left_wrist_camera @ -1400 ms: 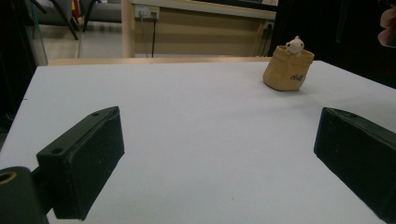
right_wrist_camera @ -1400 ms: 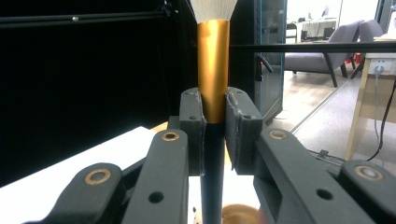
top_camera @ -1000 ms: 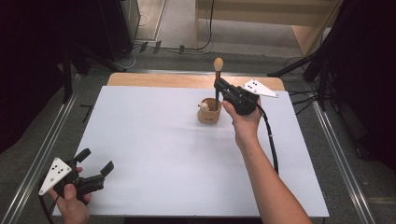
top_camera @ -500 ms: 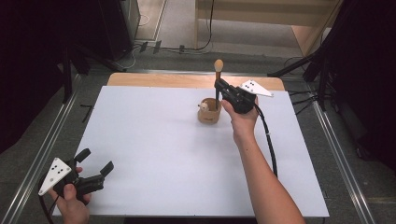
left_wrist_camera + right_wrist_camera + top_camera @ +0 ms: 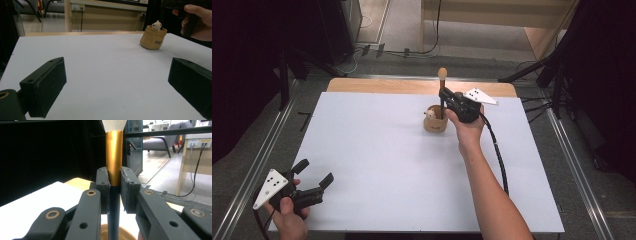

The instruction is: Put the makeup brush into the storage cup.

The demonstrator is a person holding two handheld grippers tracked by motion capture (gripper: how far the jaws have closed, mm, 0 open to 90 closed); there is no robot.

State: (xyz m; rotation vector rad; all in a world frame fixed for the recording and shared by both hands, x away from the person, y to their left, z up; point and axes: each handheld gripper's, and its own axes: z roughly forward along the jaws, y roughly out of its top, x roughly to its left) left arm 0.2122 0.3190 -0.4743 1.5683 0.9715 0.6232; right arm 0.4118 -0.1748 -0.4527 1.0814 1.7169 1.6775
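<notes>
- The white table top [image 5: 377,165] is lying open between the two hands.
- The small tan holder [image 5: 435,121] is standing near the far edge, blocking passage there.
- The right gripper [image 5: 443,95] is holding the brush [image 5: 442,87] upright over the holder, occupying the space above it.
- The left gripper [image 5: 314,175] is resting at the near left corner, well apart.

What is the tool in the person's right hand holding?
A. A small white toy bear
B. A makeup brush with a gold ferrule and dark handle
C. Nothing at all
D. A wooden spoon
B: in the right gripper view the right tool is clamped on the gold-ferruled, dark-handled makeup brush, upright above the small tan pot.
</notes>
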